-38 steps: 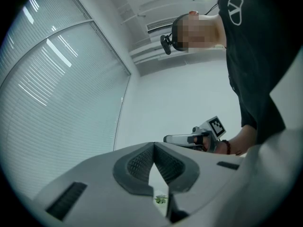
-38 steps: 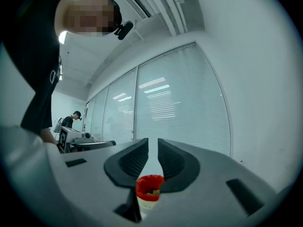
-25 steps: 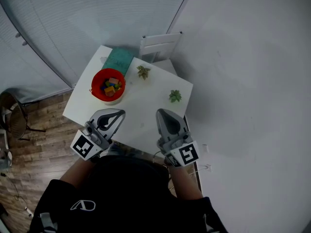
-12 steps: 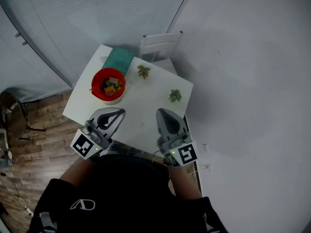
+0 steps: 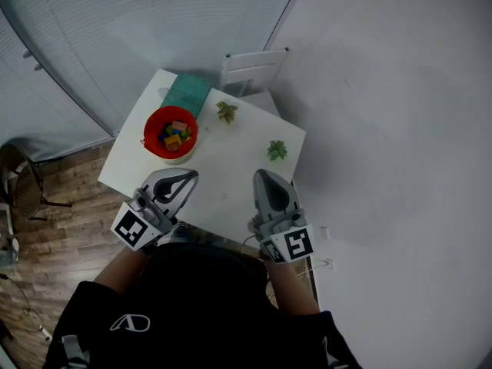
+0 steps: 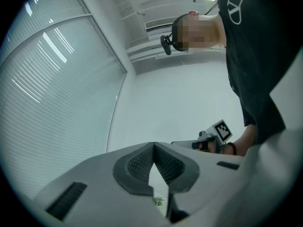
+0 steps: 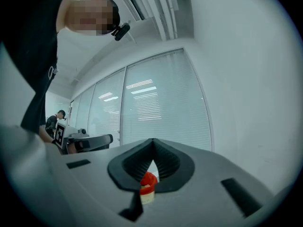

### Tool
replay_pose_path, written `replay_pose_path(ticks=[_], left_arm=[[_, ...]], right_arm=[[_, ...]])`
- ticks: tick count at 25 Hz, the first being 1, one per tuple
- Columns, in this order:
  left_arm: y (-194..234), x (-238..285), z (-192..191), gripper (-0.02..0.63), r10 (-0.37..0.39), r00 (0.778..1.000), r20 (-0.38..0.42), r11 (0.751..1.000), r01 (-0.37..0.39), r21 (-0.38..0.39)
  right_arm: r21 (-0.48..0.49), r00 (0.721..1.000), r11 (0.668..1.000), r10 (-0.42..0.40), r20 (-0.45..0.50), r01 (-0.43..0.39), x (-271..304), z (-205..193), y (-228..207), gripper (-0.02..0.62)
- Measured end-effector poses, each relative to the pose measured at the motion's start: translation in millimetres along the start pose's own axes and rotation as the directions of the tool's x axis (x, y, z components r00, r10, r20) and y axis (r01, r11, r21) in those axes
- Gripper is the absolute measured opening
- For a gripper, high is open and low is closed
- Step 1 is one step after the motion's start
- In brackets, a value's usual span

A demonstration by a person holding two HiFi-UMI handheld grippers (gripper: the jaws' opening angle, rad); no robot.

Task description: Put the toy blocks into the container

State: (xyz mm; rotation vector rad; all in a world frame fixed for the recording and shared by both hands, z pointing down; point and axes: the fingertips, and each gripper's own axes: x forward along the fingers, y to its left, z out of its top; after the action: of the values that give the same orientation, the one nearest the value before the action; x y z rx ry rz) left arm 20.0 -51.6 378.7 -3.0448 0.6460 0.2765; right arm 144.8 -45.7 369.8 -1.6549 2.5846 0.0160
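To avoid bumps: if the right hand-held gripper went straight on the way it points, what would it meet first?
Probably the red container, framed beyond its closed jaws in the right gripper view; height is unclear, so it may pass above.

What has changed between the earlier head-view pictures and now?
The right claw has swung its tip slightly toward the picture's right. Nothing was taken or released. The left claw, the red container and its blocks stayed put.
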Motion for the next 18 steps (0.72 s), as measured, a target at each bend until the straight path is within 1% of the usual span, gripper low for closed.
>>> replay_pose_path(ticks=[3, 18], left_arm=[[-0.2, 1.6, 0.1, 0.005, -0.002, 1.0, -0.001, 1.0, 0.002, -0.001], [1.9, 5.8, -1.0, 0.006, 0.001, 1.0, 0.0, 1.0, -0.001, -0.005]], right_arm=[[-0.013, 1.0, 1.0, -0.008, -0.011, 0.008, -0.6, -1.3, -1.5, -0.002], [-0.002, 1.0, 1.0, -0.019, -0.007, 0.019, -0.4, -0.7, -7.6, 0.0]])
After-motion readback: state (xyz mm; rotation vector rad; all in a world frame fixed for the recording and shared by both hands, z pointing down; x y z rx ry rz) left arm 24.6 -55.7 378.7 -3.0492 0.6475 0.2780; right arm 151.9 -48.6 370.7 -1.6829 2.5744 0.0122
